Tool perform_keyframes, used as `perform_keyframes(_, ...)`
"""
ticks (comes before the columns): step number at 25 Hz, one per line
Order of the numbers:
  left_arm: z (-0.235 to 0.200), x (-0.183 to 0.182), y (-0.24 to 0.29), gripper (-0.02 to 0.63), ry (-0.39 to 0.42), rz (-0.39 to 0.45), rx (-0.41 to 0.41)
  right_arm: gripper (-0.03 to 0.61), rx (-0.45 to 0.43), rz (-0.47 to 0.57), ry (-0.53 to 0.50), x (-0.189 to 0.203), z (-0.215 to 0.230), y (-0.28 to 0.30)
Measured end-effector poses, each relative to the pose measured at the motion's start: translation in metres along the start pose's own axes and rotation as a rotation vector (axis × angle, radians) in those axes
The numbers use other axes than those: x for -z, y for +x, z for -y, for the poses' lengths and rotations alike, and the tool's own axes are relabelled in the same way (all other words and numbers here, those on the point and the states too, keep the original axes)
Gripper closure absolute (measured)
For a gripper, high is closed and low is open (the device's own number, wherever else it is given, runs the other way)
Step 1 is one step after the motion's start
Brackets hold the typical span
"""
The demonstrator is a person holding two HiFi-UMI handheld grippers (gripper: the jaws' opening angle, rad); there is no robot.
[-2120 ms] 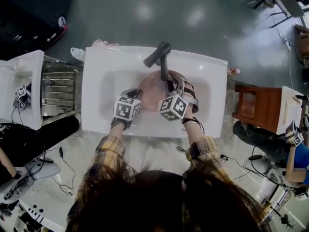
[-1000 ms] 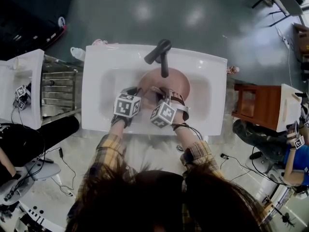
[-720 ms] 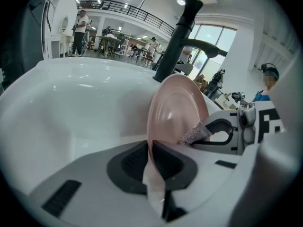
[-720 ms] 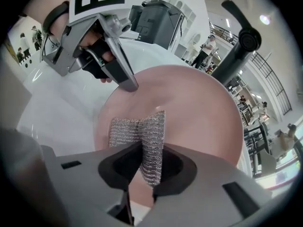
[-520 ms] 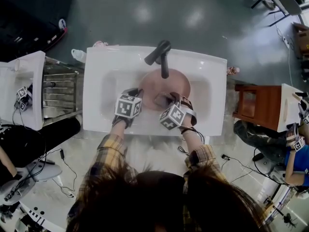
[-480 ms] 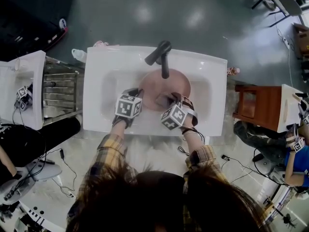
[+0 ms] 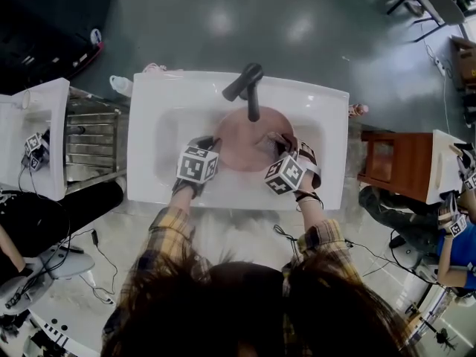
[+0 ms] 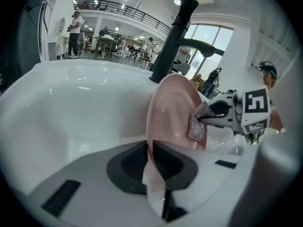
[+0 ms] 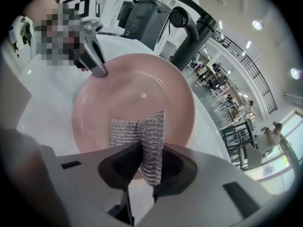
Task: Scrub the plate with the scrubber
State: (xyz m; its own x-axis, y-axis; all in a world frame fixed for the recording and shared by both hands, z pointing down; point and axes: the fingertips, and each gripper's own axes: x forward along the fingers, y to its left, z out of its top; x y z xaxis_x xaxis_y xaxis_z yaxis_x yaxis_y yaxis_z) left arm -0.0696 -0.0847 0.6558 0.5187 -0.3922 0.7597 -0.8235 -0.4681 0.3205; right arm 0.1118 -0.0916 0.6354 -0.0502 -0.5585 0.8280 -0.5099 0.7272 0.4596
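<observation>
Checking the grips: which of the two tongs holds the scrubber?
The right tongs, shut on the silver mesh scrubber; the left tongs clamp the pink plate by its rim.

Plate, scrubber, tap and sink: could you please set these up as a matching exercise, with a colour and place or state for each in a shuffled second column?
Column one
1. plate
2. scrubber
3. tap
4. sink

Column two
A. white, with the plate inside it
B. silver mesh, clamped in the right tool
C. black, at the sink's far edge
D. pink, gripped at its rim by the left tool

Pairs: 1-D, 2-B, 3-C, 4-A
</observation>
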Motion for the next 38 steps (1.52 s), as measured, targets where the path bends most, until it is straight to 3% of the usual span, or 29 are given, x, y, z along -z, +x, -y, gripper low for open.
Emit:
perform_keyframes(14, -0.005, 0.001, -0.006, 0.586, -0.041, 0.017, -0.022, 0.483, 0.099, 0.077, -0.066, -0.059, 0.031, -0.001)
perform_keyframes(25, -0.006, 0.002, -0.006, 0.586, -0.041, 0.002, -0.034, 0.483, 0.103, 0.149, -0.113, -0.107, 0.014, -0.002)
perform_keyframes(38, -0.009, 0.004, -0.006, 0.586, -0.062, -0.008, -0.035, 0.494, 0.046, 0.144, -0.161, -0.117, -0.026, 0.002)
